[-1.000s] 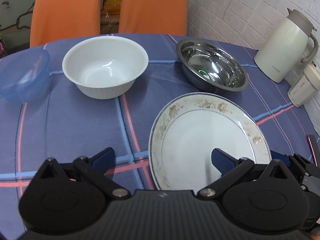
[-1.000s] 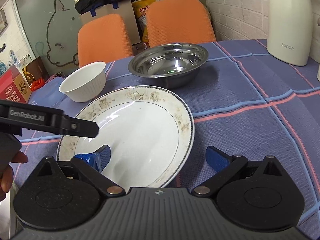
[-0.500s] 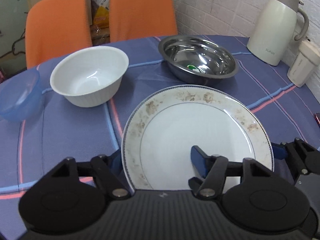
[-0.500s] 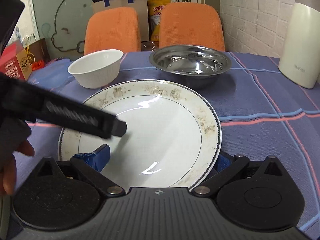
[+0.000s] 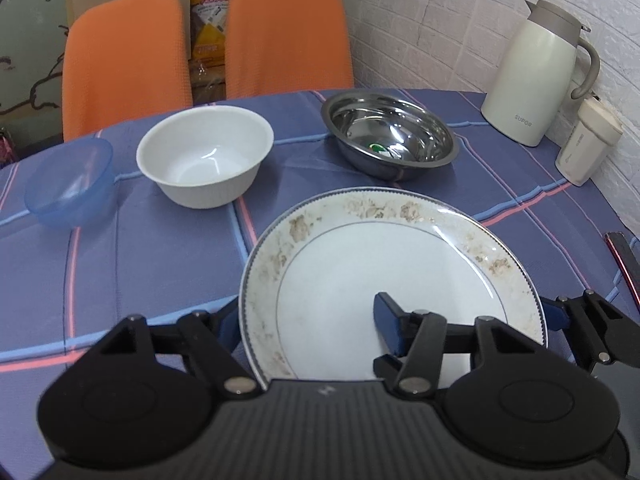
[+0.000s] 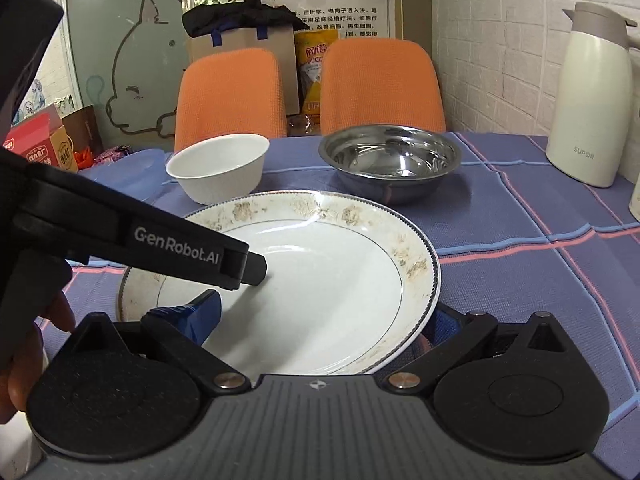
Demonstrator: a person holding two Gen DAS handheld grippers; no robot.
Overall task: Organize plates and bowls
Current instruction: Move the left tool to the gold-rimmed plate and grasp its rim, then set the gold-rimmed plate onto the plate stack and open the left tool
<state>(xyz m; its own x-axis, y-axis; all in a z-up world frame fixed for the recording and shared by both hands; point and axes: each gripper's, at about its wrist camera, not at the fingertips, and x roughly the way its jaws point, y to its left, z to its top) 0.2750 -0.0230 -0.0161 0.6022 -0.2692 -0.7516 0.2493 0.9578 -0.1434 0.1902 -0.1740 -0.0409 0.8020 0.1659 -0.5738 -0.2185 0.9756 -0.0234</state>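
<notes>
A white plate with a floral rim [image 5: 400, 264] is held between both grippers, lifted off the blue checked tablecloth. My left gripper [image 5: 308, 324] is shut on its left edge, one finger above and one below. My right gripper [image 6: 320, 316] is shut on the plate's [image 6: 312, 276] right edge. Behind stand a white bowl [image 5: 206, 160], a steel bowl [image 5: 390, 140] and a clear blue bowl [image 5: 70, 184]. The white bowl [image 6: 218, 170] and steel bowl [image 6: 390, 160] also show in the right wrist view.
A white thermos jug [image 5: 536, 76] and a small white canister [image 5: 586, 140] stand at the right by the brick wall. Two orange chairs [image 5: 284, 40] stand behind the table. A red-edged object [image 5: 624, 260] lies at the right table edge.
Both grippers closed on the plate's edges and raised it; the views rose and tilted, so the bowls and jug sit lower and farther away in view.
</notes>
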